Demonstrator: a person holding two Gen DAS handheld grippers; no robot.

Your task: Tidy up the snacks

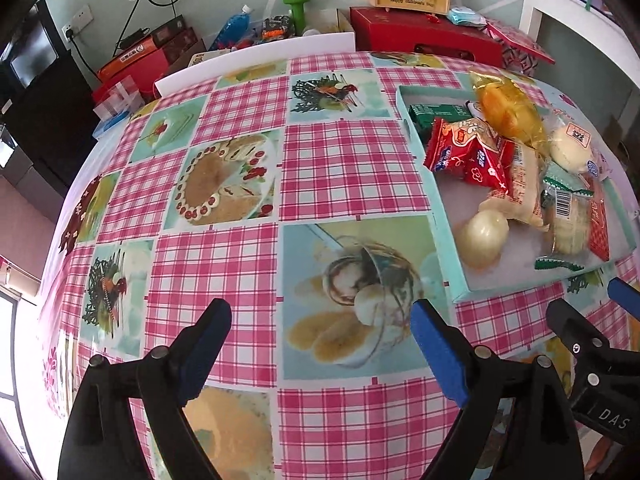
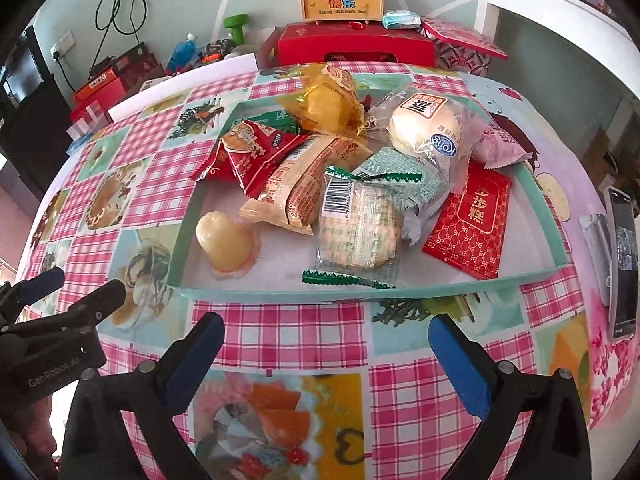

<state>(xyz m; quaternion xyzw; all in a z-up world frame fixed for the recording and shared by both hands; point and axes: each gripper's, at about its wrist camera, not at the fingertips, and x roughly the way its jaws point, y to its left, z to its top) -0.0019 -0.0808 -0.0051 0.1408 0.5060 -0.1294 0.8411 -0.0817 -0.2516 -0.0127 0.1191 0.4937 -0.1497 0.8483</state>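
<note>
Snacks sit heaped in a shallow teal tray [image 2: 554, 240] on the counter [image 2: 280, 336], which has a pink plaid cloth; piled loose, not sorted, so organizing looks barely started or just finished dumping in, can't tell which. Near left corner of tray: a pale jelly cup [image 2: 226, 240] upside down, alone on bare tray floor, easiest pick. Middle: a green-edged cracker pack [image 2: 356, 236] lying barcode up on top of a beige bread pack [image 2: 304, 184]. Right: a red flat packet [image 2: 470, 224] leaning on the tray's right wall. Far: a yellow wrapped cake [image 2: 328, 104], a white bun [image 2: 426, 130] in clear wrap, a red snack bag [image 2: 248, 152] on the left. Right claw [image 2: 326, 354] spread wide, holding nothing, low over the counter just near of the tray's front wall, lined up on the pile, likely staged for a reach in. Left claw [image 1: 322, 342] also spread and empty, off to the left of the tray over bare cloth, probably parked out of the way. A phone [image 2: 622, 264] lies at far right of the counter.
</note>
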